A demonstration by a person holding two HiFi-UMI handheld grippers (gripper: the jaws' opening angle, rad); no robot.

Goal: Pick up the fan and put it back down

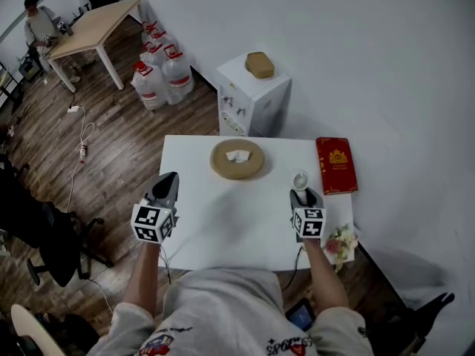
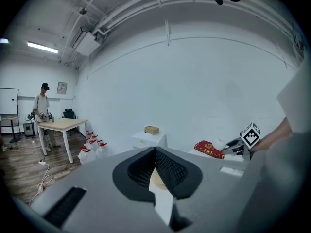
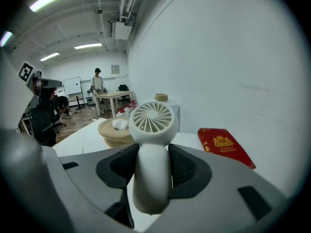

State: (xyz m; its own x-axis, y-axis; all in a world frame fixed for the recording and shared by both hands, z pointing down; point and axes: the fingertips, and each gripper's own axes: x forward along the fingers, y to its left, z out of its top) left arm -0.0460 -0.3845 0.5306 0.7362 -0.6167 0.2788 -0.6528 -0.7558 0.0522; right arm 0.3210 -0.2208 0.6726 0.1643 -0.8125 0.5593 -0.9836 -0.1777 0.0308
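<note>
Fingers (image 3: 187,171) of my right gripper (image 3: 152,155) pinch the white fan (image 3: 151,123) by its handle over the right side of the white table (image 1: 223,228), near the red book (image 1: 336,165), while my left gripper (image 2: 155,166) hangs at the left edge, fingers pressed together.

An office-like workroom: whiteboard (image 2: 8,101), desk (image 1: 96,24), office chair (image 1: 44,236), water bottles (image 1: 159,73) beside a dispenser (image 1: 260,108), ceiling strip lights (image 2: 43,47)

Left gripper (image 1: 170,176) and right gripper (image 1: 306,193) have grey shells with black ribbed pads (image 2: 171,171) lining the jaws. Behind each sits a white cube (image 1: 154,223) with black square markers. The shirt (image 1: 237,306) is light grey, short-sleeved and printed.
</note>
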